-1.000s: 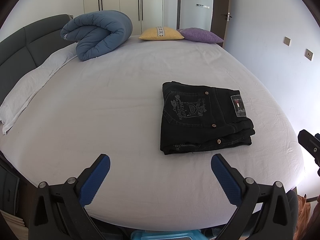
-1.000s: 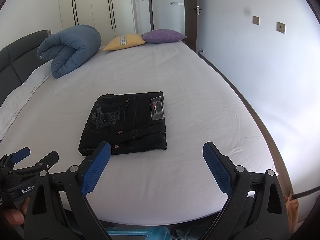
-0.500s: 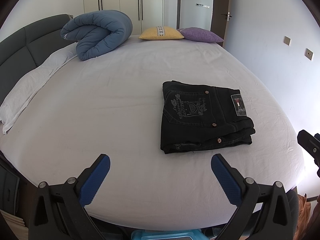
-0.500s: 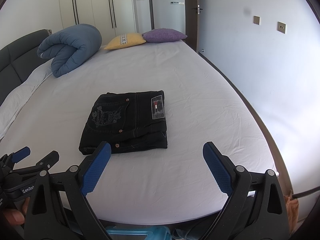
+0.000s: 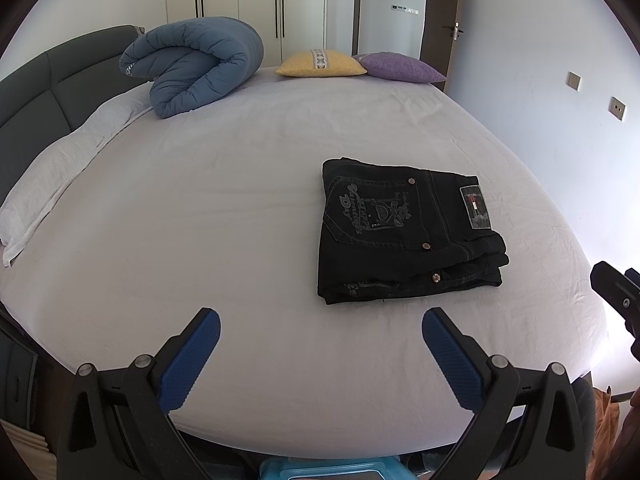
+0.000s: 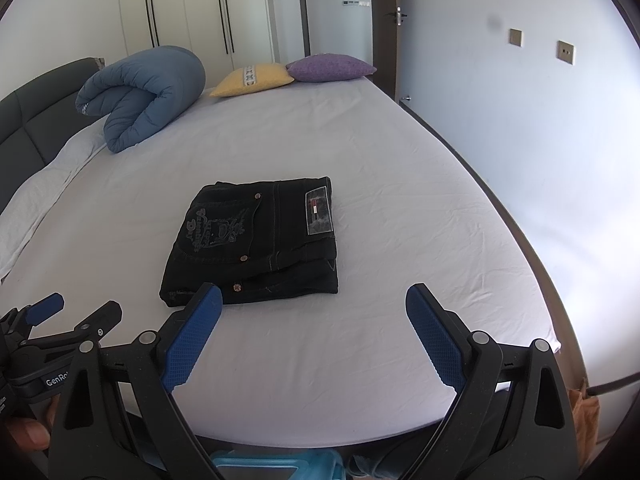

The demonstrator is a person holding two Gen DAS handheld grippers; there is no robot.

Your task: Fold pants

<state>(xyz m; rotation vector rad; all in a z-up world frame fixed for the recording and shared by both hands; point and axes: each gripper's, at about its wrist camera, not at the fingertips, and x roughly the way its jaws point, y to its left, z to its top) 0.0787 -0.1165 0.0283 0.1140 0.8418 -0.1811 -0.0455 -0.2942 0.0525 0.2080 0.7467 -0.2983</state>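
Note:
Black jeans (image 5: 404,232) lie folded into a compact rectangle on the white bed sheet (image 5: 224,216), back pocket and label facing up. They also show in the right wrist view (image 6: 260,240). My left gripper (image 5: 320,320) is open and empty, held back near the bed's front edge, apart from the jeans. My right gripper (image 6: 314,300) is open and empty, just in front of the jeans; its left finger (image 6: 192,336) overlaps the jeans' near corner in view. The left gripper also shows at the left of the right wrist view (image 6: 72,316).
A rolled blue duvet (image 5: 196,68), a yellow cushion (image 5: 320,64) and a purple cushion (image 5: 400,68) lie at the far side. White pillows (image 5: 60,168) run along the grey headboard (image 5: 44,84). A wall (image 6: 540,120) borders the bed's right side.
Both grippers have drifted back very slightly, so the jeans look a touch farther away. Both stay open. The jeans have not moved.

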